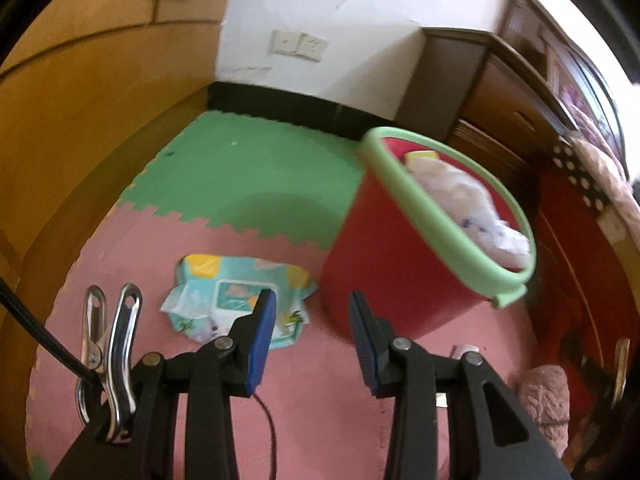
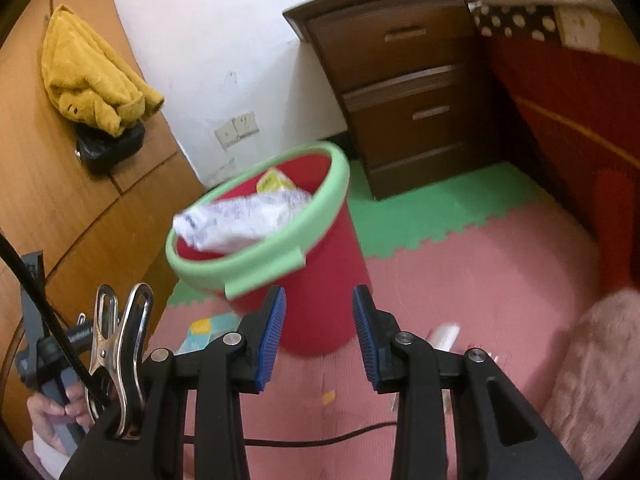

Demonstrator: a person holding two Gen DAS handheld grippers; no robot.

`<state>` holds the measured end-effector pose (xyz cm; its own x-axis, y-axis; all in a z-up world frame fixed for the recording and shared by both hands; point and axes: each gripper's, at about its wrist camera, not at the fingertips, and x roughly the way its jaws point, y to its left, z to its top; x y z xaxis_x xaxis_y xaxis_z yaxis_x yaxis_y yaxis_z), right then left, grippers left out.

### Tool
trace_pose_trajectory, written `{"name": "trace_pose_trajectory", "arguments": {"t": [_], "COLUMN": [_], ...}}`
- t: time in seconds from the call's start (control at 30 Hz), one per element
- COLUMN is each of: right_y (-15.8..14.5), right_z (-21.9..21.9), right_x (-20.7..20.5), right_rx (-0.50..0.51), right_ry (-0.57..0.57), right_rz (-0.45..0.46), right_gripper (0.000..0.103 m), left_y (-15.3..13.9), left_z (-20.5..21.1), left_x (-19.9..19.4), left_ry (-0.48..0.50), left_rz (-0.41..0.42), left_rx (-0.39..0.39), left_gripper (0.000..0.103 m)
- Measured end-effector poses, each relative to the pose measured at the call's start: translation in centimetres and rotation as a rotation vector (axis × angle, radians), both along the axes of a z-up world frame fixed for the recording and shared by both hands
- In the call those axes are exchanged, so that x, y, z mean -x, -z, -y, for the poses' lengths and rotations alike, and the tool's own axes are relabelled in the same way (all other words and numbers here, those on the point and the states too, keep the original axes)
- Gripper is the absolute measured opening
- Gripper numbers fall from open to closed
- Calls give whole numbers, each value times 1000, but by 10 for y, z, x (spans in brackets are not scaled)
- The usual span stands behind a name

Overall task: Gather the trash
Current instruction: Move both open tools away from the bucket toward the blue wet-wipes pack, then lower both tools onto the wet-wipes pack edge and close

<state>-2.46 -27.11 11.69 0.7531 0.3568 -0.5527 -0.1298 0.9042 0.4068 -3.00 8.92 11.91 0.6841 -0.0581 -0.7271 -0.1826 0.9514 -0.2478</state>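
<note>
the red bin (image 1: 384, 264) with a green rim stands on the foam mat (image 1: 224, 248), near the line where the pink tiles meet the green ones; crumpled white paper (image 1: 472, 208) and a small yellow box (image 2: 274, 181) lie inside it, and the paper pokes over the rim; a flat wipes pack (image 1: 236, 300) lies on the pink part of the mat just beside the bin; the left gripper (image 1: 312, 336) hangs over the mat with its blue pads apart and nothing between them, the pack showing past its left finger; the right gripper (image 2: 318, 332) is also wide open and holds nothing, with the bin right in front of it; behind the bin stands a brown drawer chest (image 2: 404, 92) against the white wall; a yellow cloth (image 2: 88, 76) hangs on the wooden door.
</note>
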Motion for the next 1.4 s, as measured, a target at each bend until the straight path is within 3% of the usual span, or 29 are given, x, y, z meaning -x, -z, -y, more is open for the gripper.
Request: {"name": "trace_pose_trajectory", "arguments": {"t": [0.3,0.47,0.67,1.03,1.23,1.4], "right_y": [45,57,76,111,126,138], "right_z": [-51,-99,-156,-220,-246,-256], "right_x": [-2,-10,-28,-74,-88,-101], "right_rx": [28,73,118,130,170,172], "right_ry": [-109,-215,-322,-363,-362,-340], "right_rz": [-131,-164,-207,-268,-284,-316], "right_gripper": [36,36,36,36,36,36], "left_y": [22,50,87,137,161,169], "left_z": [-52,-88,-105,-131,-130,-130], "left_x": [-14,-33,-51,-82,-88,-92], "left_ry": [-85,-156,-187,-218,-195,-177], "left_rz": [-120,-195,-229,-310,-345,-337], "left_rx": [-26,4,11,12,-67,-41], "left_gripper": [39,39,39,47,49,55]}}
